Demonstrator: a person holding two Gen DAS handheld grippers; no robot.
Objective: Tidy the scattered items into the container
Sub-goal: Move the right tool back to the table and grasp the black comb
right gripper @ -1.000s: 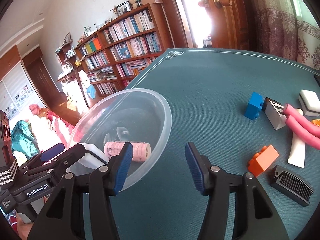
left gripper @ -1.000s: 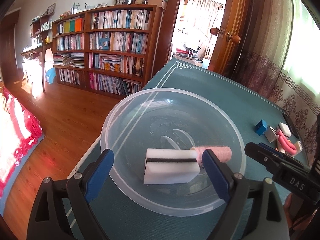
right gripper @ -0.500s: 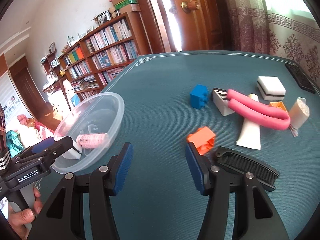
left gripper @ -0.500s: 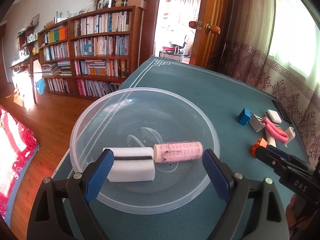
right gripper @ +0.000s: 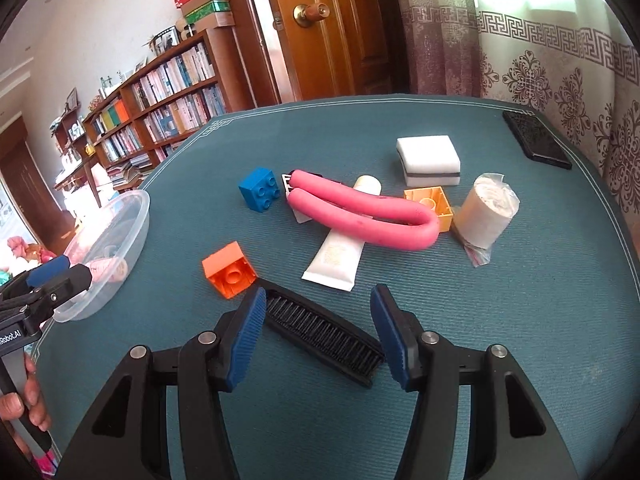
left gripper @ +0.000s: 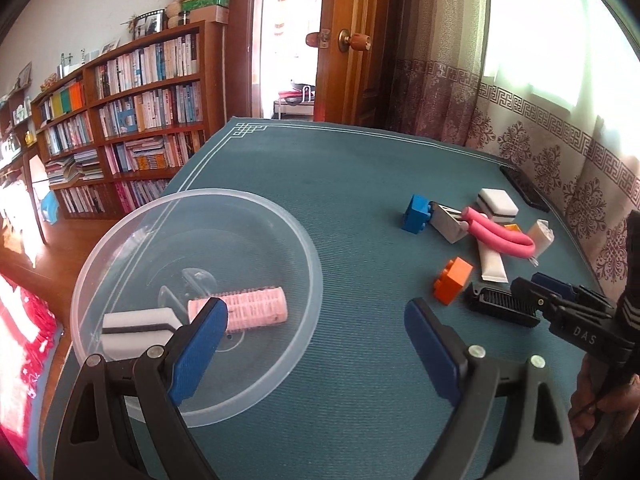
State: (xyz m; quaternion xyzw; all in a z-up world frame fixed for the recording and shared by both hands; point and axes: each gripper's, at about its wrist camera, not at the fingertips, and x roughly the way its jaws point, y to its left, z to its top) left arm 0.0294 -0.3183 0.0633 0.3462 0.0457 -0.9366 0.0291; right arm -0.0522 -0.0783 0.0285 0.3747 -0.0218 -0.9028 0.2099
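A clear plastic bowl [left gripper: 308,272] [right gripper: 132,216] sits at the table's left edge and holds a white sponge [left gripper: 136,326] and a pink hair roller [left gripper: 256,306]. My left gripper [left gripper: 312,344] hangs open, empty, just right of the bowl. My right gripper [right gripper: 318,334] is open with a black comb [right gripper: 324,338] lying on the cloth between its fingers. Beyond it lie an orange brick [right gripper: 230,274], a blue brick [right gripper: 260,188], a bent pink foam roller [right gripper: 360,216], a white tube [right gripper: 340,252], a yellow brick [right gripper: 430,200], a second white sponge [right gripper: 428,158] and a wrapped white roll [right gripper: 486,212].
A teal cloth [right gripper: 540,300] covers the table. A black phone [right gripper: 536,140] lies at the far right edge. A small grey and white piece [left gripper: 448,222] rests under the pink foam roller. Bookshelves [left gripper: 132,120] and a wooden door [right gripper: 320,32] stand beyond the table.
Both grippers swung right, away from the bowl. The right gripper came down over the black comb. The sponge and hair roller stayed in the bowl.
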